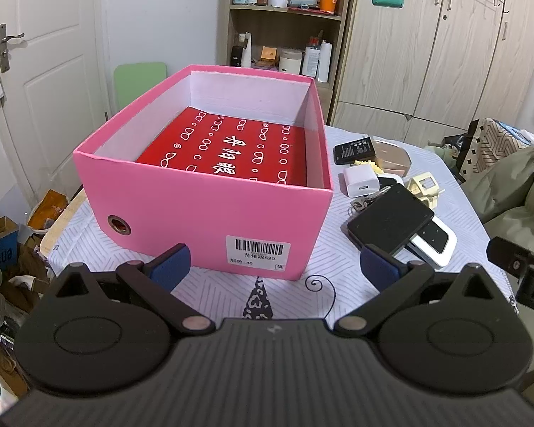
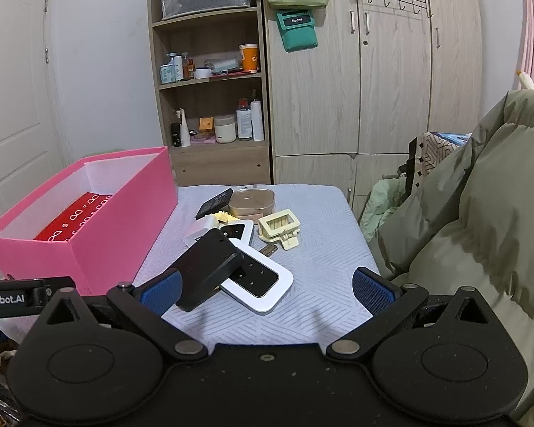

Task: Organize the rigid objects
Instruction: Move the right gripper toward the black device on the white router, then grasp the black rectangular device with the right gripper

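I hold the left gripper (image 1: 276, 267) spread wide and empty before the pink box (image 1: 210, 210), which already holds a red box (image 1: 228, 153). The right gripper (image 2: 265, 290) — also wide open, gripping nothing — faces the pile beside it: a black case (image 2: 210, 267) leaning on a white remote (image 2: 263, 284), nearest for picking.

keys (image 1: 365, 202): mostly hidden under my view's black device (image 1: 391, 219)
white remote (image 2: 258, 279): upper end covered by that device
box label (image 1: 258, 252): small print was unreadable to me
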A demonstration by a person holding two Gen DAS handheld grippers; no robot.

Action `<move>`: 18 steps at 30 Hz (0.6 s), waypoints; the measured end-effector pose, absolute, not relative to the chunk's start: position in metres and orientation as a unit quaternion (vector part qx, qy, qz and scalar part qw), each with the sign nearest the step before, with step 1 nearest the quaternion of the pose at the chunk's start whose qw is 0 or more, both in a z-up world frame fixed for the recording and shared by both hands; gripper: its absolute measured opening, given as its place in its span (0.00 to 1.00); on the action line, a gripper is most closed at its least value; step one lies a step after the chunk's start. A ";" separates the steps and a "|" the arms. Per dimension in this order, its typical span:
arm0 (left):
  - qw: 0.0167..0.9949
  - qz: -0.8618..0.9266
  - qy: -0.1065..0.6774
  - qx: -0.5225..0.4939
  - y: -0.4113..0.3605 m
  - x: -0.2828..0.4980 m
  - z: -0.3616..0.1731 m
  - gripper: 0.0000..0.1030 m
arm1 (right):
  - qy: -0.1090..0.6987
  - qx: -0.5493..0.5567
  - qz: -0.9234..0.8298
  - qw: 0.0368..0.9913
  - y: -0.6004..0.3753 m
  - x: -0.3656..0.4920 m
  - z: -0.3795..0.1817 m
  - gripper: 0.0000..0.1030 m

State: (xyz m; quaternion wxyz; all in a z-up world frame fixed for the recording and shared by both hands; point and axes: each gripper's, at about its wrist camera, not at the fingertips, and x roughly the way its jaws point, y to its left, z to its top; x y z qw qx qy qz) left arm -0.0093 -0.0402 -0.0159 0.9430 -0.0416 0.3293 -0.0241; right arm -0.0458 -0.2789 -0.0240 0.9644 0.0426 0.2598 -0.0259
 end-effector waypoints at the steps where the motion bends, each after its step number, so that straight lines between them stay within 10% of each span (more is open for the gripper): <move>1: 0.943 -0.024 0.330 -0.042 -0.040 -0.009 -0.016 1.00 | 0.260 0.042 -0.026 0.964 -0.279 -0.046 -0.024 1.00; 18: 0.934 -0.064 0.350 -0.017 -0.043 0.001 -0.014 0.99 | 0.251 0.056 0.031 0.966 -0.274 -0.035 -0.035 1.00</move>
